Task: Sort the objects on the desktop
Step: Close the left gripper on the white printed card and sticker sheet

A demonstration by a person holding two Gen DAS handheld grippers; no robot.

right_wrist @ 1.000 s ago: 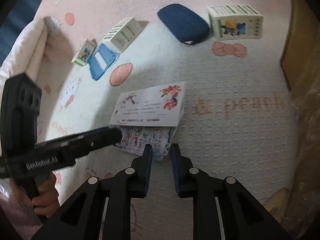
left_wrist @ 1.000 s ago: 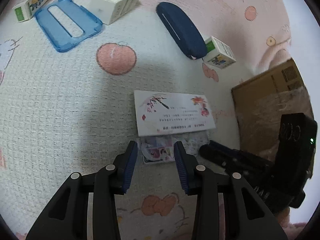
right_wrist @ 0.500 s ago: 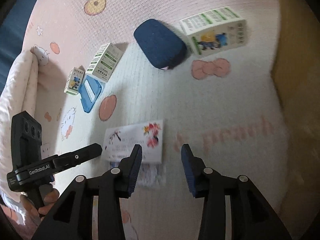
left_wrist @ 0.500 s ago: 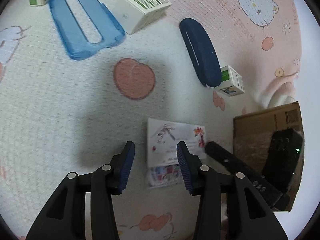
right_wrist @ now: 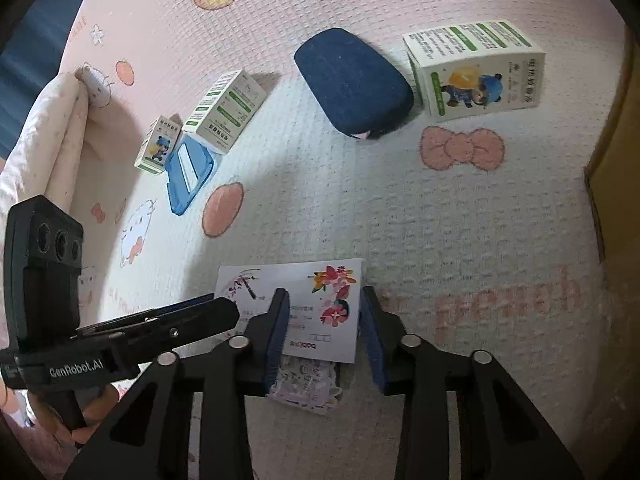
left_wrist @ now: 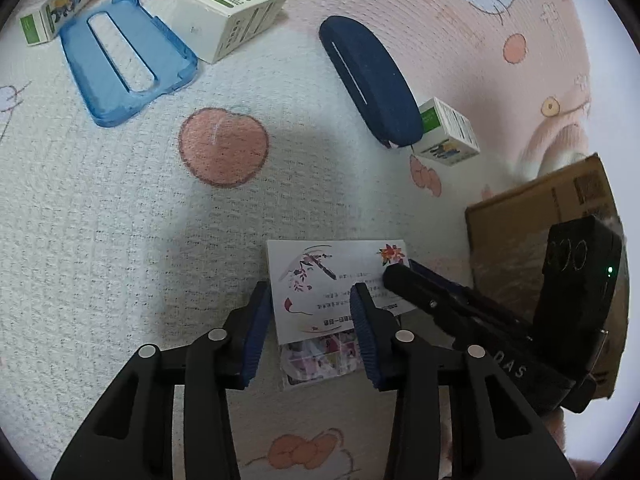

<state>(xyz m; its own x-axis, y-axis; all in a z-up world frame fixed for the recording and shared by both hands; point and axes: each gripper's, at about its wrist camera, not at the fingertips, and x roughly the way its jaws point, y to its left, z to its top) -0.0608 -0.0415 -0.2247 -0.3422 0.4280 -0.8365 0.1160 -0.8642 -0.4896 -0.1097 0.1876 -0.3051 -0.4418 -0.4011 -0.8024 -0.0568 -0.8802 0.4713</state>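
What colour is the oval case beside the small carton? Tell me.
Dark navy blue: the oval case shows best in the right wrist view, lying next to the small carton.

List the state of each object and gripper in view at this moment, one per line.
left gripper: jaws open, just been closing, over the card's left half.
right gripper: jaws open, just been closing, over the card's right half.
floral card: flat, overlapping the sticker sheet.
sticker sheet: flat, partly covered.
glasses case: shut.
blue phone case: empty, lying flat.
cardboard box: state unclear.

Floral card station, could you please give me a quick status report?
Left gripper and right gripper open, closing, astride floral card. Card flat on sticker sheet. Nothing blocking.
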